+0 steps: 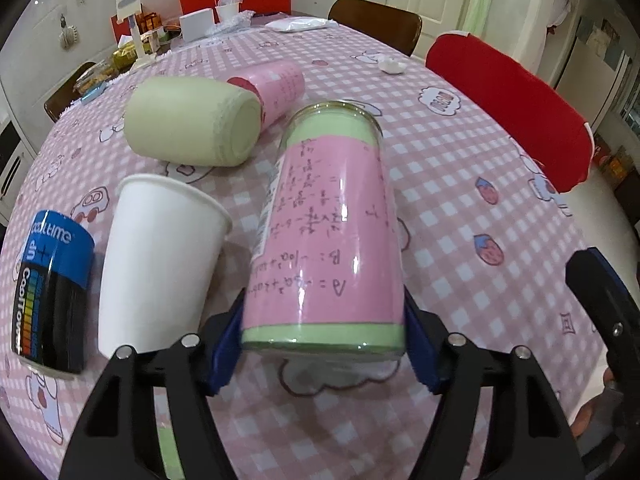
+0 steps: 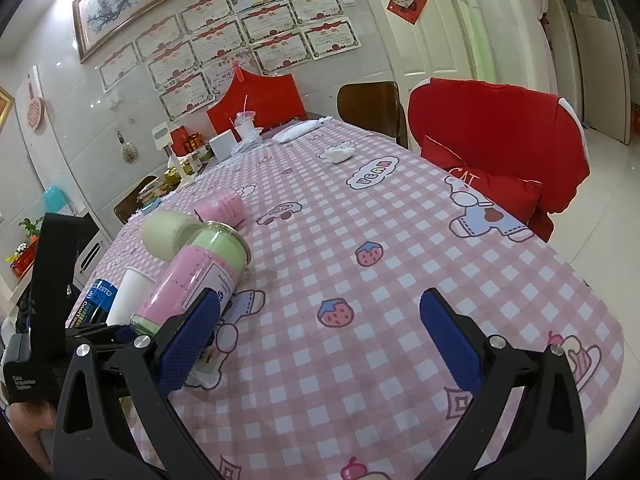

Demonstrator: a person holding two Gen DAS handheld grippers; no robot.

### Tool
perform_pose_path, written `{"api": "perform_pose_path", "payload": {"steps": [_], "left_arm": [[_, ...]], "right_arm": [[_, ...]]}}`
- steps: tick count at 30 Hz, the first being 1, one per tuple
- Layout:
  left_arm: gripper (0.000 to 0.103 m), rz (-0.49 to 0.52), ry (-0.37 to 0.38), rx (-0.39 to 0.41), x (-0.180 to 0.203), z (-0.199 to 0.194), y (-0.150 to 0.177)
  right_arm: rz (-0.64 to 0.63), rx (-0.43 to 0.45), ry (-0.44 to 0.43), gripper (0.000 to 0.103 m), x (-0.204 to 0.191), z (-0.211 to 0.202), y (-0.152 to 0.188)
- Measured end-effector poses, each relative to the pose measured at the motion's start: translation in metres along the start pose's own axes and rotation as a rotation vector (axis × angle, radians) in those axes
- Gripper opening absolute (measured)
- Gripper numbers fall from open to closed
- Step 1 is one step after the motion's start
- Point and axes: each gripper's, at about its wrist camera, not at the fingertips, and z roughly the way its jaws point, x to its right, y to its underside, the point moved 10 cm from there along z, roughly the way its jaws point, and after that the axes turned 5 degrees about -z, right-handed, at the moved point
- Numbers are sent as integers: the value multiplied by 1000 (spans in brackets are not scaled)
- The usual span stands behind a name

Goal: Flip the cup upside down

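My left gripper (image 1: 324, 344) is shut on a tall glass cup with a pink and green paper lining (image 1: 324, 232). The cup is tilted, its base between the blue pads and its open rim pointing away and up, held above the table. It also shows in the right wrist view (image 2: 200, 276), tilted, at the left. My right gripper (image 2: 320, 336) is open and empty above the checked tablecloth (image 2: 360, 360), to the right of the cup.
A white paper cup (image 1: 156, 264) stands upside down at the left, beside a blue and black can (image 1: 52, 292). A pale green cup (image 1: 188, 124) and a pink cup (image 1: 276, 88) lie on their sides behind. A red chair (image 1: 516, 108) stands at the right edge.
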Motion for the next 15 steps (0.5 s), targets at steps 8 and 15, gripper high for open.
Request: {"api": "perform_pose_path", "payload": {"steps": [8, 15], "left_arm": [[69, -28, 48, 12, 8, -26, 31], [69, -59, 108, 38, 8, -59, 67]], "right_arm": [[-10, 5, 5, 97, -1, -19, 8], [-1, -48, -14, 97, -12, -33, 22]]}}
